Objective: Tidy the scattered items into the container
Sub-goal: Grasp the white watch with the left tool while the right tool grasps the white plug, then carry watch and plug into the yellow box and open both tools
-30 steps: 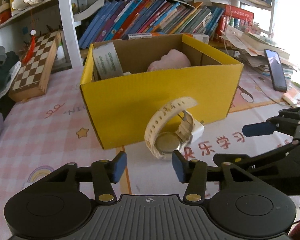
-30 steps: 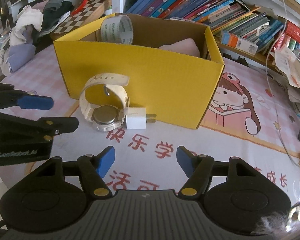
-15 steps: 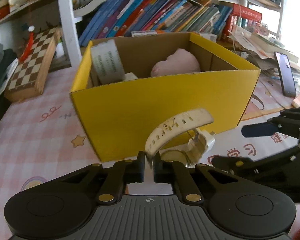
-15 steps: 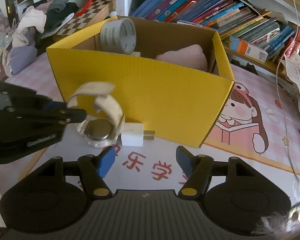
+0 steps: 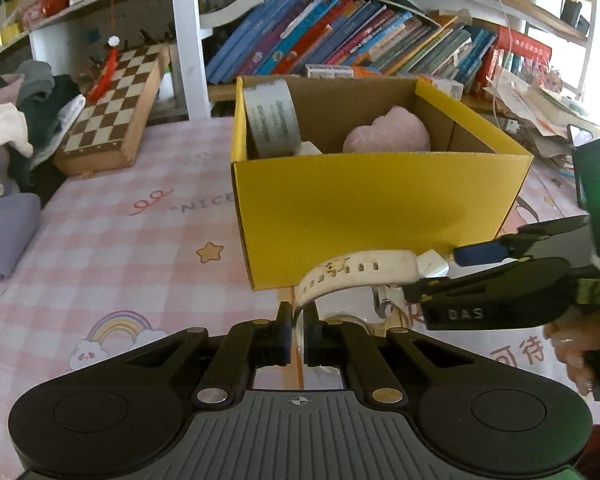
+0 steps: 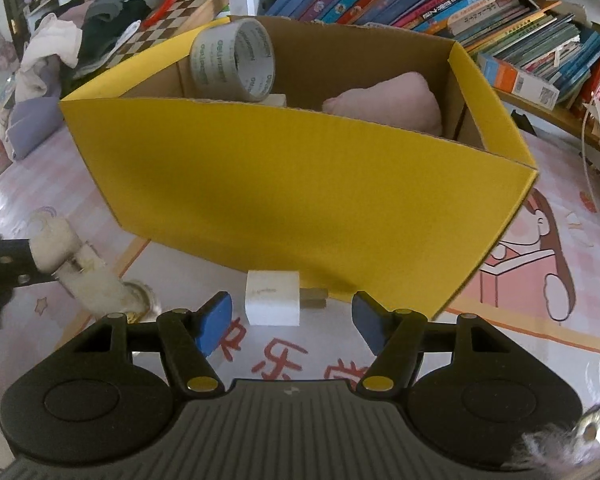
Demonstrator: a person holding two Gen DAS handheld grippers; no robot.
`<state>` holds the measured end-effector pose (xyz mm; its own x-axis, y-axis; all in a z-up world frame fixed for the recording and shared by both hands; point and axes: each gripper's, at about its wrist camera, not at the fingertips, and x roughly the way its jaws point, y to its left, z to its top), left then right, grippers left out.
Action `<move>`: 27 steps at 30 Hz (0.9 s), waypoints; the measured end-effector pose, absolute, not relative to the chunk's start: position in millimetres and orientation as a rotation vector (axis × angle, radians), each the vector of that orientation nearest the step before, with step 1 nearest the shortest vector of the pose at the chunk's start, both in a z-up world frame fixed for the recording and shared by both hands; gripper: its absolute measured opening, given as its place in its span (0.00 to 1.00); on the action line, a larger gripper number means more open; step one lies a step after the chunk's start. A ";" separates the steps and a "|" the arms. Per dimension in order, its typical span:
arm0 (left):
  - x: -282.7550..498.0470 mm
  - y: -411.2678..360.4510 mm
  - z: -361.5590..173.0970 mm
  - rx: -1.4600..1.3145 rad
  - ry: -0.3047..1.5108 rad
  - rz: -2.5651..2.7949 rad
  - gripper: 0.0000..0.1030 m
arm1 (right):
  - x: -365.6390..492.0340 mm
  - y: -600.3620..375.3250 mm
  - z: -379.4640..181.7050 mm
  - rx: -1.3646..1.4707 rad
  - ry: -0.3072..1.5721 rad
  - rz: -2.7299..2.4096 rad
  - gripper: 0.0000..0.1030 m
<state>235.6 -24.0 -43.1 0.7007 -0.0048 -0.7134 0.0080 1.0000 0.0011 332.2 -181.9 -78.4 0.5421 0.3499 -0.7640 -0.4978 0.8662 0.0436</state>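
A yellow cardboard box (image 5: 379, 208) stands on the pink mat; it also shows in the right wrist view (image 6: 300, 196). Inside it are a roll of tape (image 5: 272, 116) and a pink soft item (image 5: 387, 132). My left gripper (image 5: 297, 336) is shut on the strap of a cream wristwatch (image 5: 355, 272), in front of the box; the watch also shows blurred at the left of the right wrist view (image 6: 80, 272). My right gripper (image 6: 292, 320) is open around a white charger plug (image 6: 274, 298) that lies against the box's front wall.
A wooden chessboard (image 5: 112, 116) leans at the back left beside a heap of clothes (image 5: 8, 136). A bookshelf with several books (image 5: 339, 48) runs behind the box. Papers and a phone (image 5: 539, 120) lie at the right.
My left gripper has shut on the watch strap and lifted the watch to the left. My right gripper has moved forward, so its open fingers now flank the charger plug.
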 end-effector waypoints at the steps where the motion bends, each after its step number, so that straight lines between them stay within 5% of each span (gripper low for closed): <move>1: 234.7 -23.7 -42.9 0.004 0.794 -0.005 0.03 | 333.1 -180.5 -79.9 -0.185 0.867 0.509 0.62; 7: 233.6 -21.7 -43.4 -0.007 0.793 0.005 0.03 | 334.8 -179.2 -82.1 -0.182 0.871 0.514 0.39; 16: 242.3 -22.1 -60.6 0.007 0.879 0.033 0.18 | 321.4 -185.0 -74.8 -0.183 0.850 0.554 0.39; 27: 248.1 -23.9 -64.1 0.004 0.846 -0.020 0.19 | 300.7 -192.6 -66.8 -0.211 0.824 0.545 0.39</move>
